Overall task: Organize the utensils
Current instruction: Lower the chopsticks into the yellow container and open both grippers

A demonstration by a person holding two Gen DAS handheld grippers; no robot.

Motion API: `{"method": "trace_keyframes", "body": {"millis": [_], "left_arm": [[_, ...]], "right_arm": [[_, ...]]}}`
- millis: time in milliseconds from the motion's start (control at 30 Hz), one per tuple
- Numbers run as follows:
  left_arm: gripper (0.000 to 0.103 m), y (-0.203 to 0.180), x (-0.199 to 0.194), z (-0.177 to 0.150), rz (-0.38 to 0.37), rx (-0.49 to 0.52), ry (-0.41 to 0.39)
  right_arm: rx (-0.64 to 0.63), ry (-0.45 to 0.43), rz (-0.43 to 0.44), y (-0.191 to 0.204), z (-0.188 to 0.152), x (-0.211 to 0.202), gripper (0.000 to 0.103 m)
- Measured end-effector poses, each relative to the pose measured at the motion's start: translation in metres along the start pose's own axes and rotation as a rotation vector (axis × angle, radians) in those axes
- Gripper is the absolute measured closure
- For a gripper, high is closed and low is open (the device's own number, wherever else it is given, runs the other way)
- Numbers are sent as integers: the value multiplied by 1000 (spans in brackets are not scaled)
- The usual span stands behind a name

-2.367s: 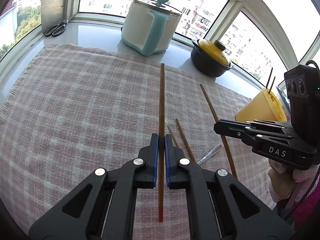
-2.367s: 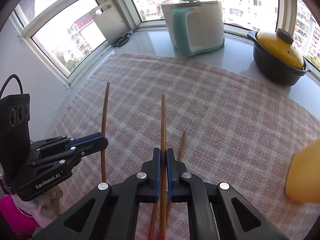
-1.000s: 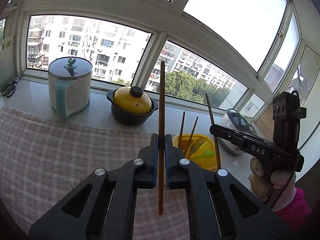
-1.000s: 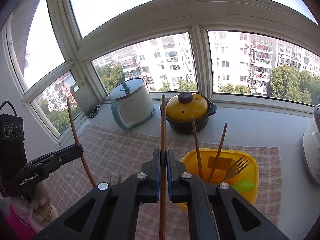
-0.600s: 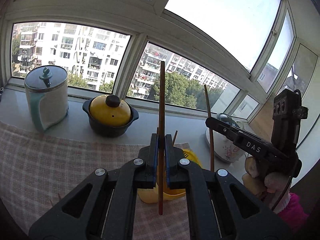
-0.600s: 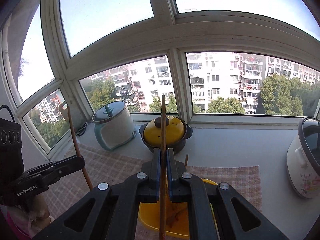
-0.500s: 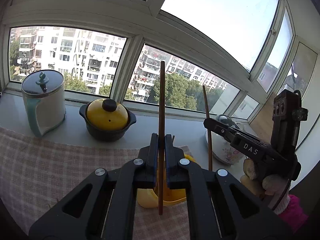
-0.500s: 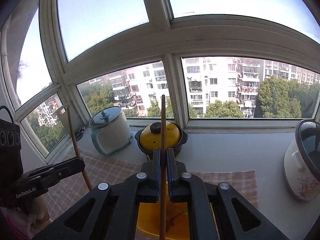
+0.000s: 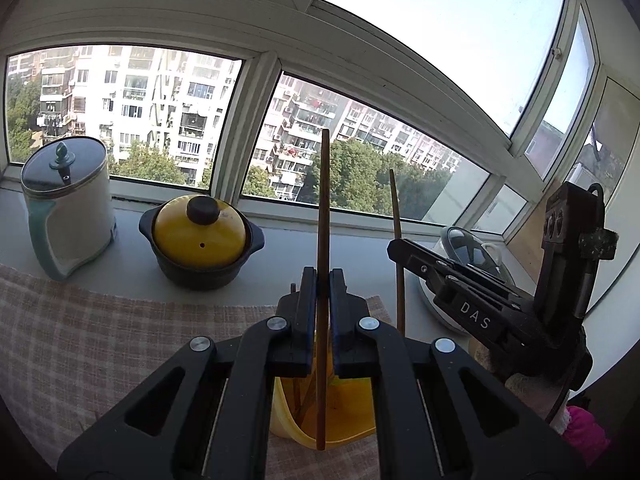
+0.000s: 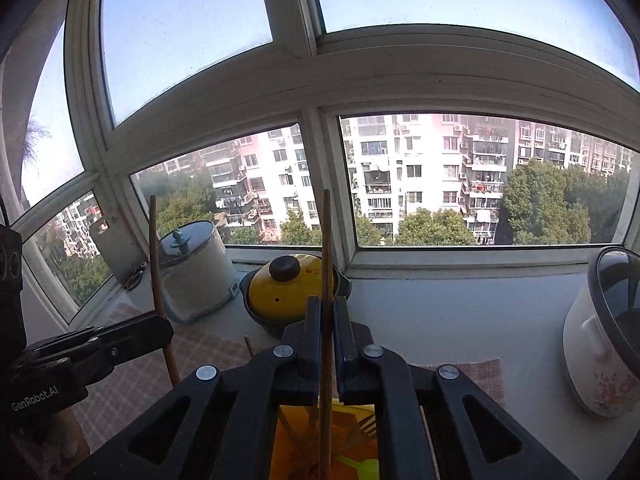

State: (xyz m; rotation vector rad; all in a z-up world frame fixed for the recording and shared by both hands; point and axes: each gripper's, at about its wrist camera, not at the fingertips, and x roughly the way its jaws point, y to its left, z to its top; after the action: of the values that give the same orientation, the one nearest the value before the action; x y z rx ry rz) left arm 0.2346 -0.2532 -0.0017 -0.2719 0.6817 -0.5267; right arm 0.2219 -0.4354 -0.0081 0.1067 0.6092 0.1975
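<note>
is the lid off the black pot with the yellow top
No, the yellow lid sits closed on the black pot on the sill, its dark knob on top.

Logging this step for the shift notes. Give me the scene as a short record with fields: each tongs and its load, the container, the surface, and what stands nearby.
left tongs: shut on an upright brown wooden chopstick, lower end over the holder
right tongs: shut on a second upright brown wooden chopstick
container: yellow plastic utensil holder, chopsticks already inside
surface: pink checked cloth on a grey counter
nearby: black pot with yellow lid, white and teal lidded pot, white floral cooker
</note>
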Motion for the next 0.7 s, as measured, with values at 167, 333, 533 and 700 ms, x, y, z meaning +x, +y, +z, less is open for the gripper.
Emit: {"method": "trace_keyframes", "body": {"millis": [167, 333, 533, 700], "left_arm": [[99, -4, 2, 5, -10, 0, -5], [99, -9, 8, 7, -1, 20, -9], [99, -7, 24, -7, 18, 23, 27], [99, -4, 33, -18, 26, 24, 60]], "right_arm": [[13, 10, -5, -7, -4, 6, 100], [26, 16, -3, -14, -6, 9, 100], [41, 29, 1, -19, -16, 15, 100], [63, 50, 2, -24, -26, 21, 100]]}}
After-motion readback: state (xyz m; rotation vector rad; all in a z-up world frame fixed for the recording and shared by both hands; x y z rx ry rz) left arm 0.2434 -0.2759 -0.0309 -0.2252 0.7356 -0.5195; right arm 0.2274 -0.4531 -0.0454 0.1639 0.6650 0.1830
